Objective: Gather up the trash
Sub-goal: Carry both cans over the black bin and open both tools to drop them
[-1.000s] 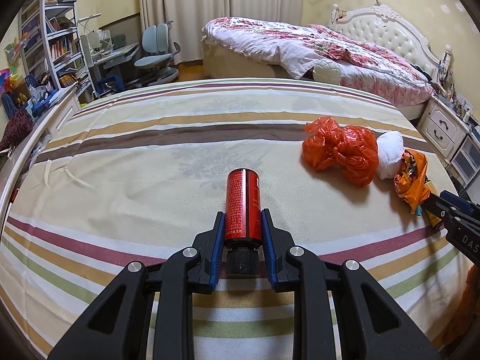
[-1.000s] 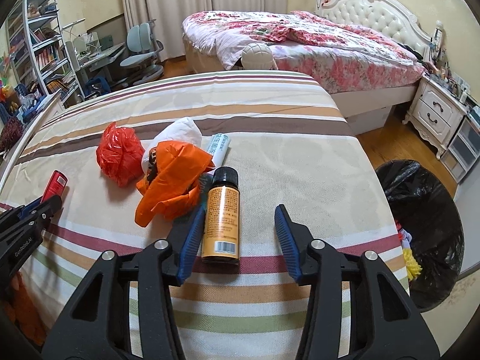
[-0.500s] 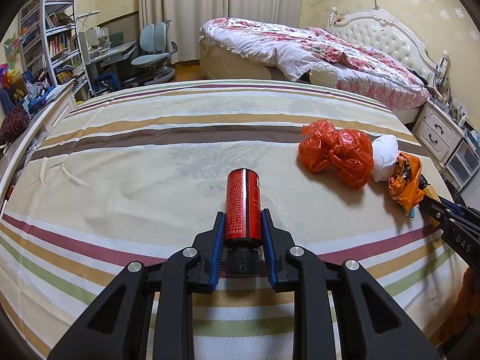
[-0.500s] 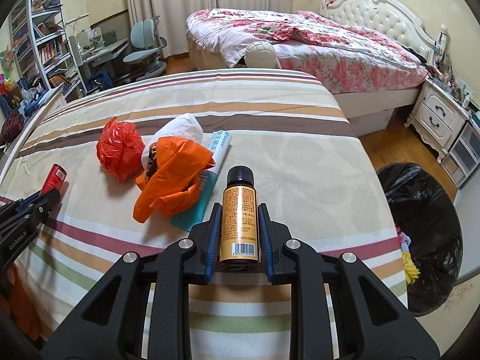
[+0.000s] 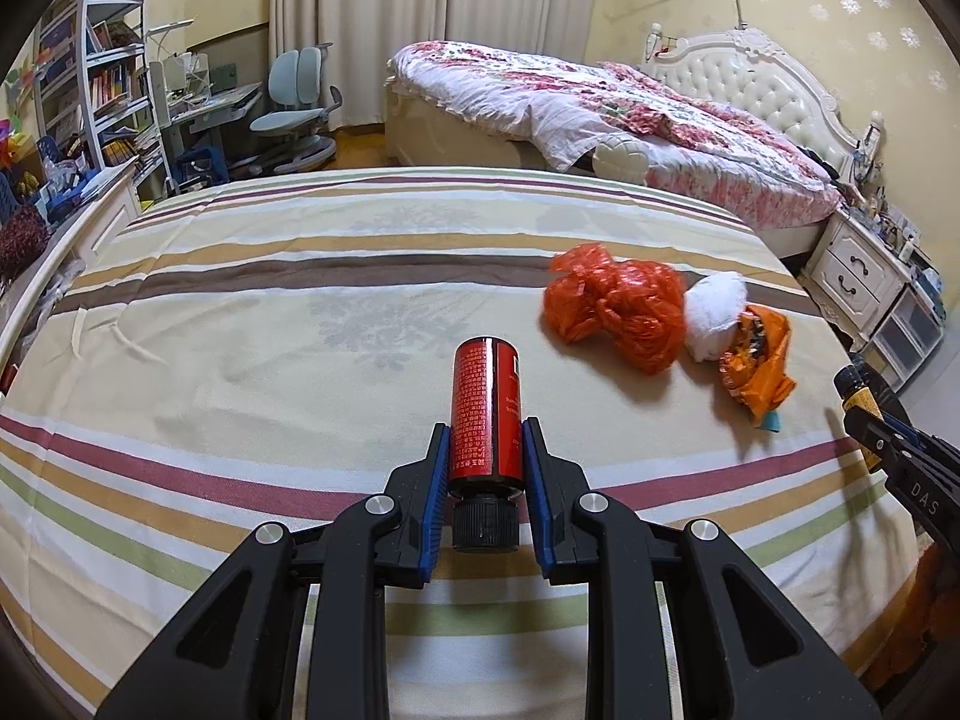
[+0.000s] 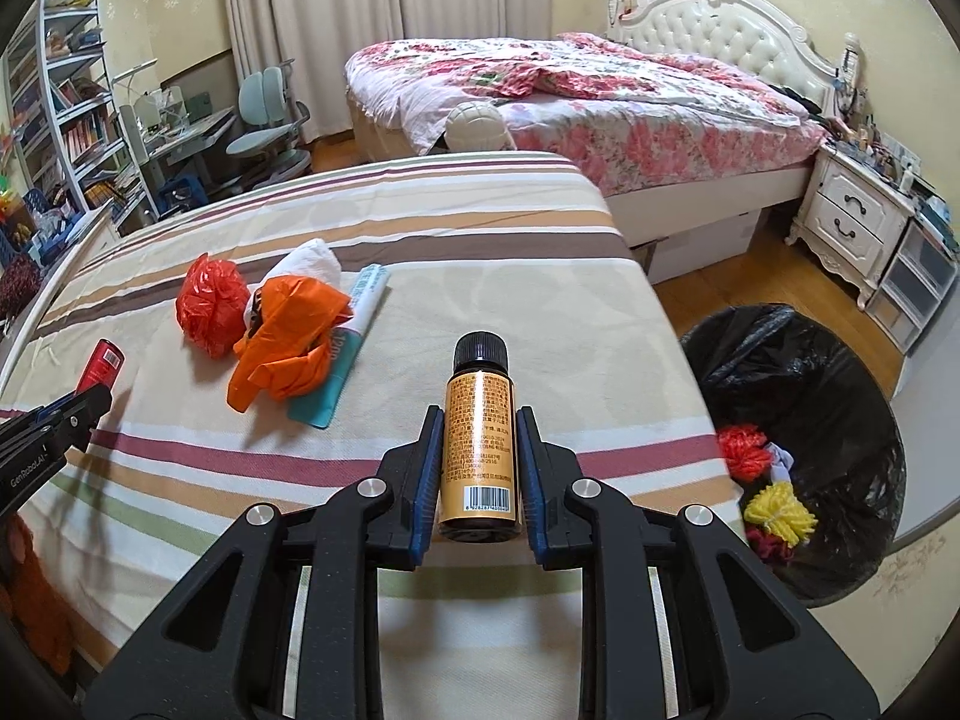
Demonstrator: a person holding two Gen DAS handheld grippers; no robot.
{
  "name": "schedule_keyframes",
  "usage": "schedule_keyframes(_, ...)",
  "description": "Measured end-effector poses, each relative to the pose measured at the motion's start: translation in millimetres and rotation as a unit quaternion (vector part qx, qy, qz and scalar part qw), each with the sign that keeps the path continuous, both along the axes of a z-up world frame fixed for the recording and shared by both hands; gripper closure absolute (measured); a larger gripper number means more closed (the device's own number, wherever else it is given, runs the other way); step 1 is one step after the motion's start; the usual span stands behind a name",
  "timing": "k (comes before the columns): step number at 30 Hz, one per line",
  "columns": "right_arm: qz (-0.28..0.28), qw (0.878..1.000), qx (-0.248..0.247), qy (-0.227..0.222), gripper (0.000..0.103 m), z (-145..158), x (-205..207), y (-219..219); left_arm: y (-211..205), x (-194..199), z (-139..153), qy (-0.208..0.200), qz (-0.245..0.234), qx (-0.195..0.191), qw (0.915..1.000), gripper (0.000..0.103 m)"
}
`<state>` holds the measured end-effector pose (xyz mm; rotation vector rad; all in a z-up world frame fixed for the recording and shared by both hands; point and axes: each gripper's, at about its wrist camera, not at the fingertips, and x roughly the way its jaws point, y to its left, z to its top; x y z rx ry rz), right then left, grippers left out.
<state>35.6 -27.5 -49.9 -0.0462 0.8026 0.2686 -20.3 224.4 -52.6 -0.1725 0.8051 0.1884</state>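
The left tongs (image 5: 485, 450) are clamped tight on a small red-labelled bottle with a black cap (image 5: 486, 414), cap toward the camera, at lower centre of the left wrist view. The right tongs (image 6: 478, 456) have just closed on a small amber bottle with an orange label and black cap (image 6: 478, 438), cap pointing away, gripped across its body, which should keep it from slipping. Both bottles sit above the striped bed cover (image 6: 540, 276). A black-lined trash bin (image 6: 840, 396) stands on the floor at lower right of the right wrist view, probably the drop point. A crumpled red plastic bag (image 6: 210, 300), an orange plastic bag (image 6: 288, 330), a white wad (image 6: 315, 261) and a teal-and-white packet (image 6: 360, 312) wait left of centre.
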Motion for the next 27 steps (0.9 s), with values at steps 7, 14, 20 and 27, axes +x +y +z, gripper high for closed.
schedule_keyframes(7, -0.033, 0.999, 0.007, -0.024, 0.080, 14, -9, -37, -36, 2, 14, -0.023, -0.039, 0.002, 0.9990, 0.078)
schedule_keyframes(14, -0.076, 0.996, -0.001, -0.048, 0.080, 26, -13, -83, -92, 14, 25, -0.041, -0.104, 0.001, 0.9937, 0.078)
schedule_keyframes(20, -0.119, 0.991, -0.003, -0.056, 0.080, 27, -9, -125, -145, 31, 31, -0.054, -0.160, 0.005, 0.9856, 0.078)
schedule_keyframes(27, -0.150, 0.987, -0.003, -0.058, 0.080, 23, 1, -159, -203, 53, 30, -0.061, -0.209, 0.011, 0.9759, 0.078)
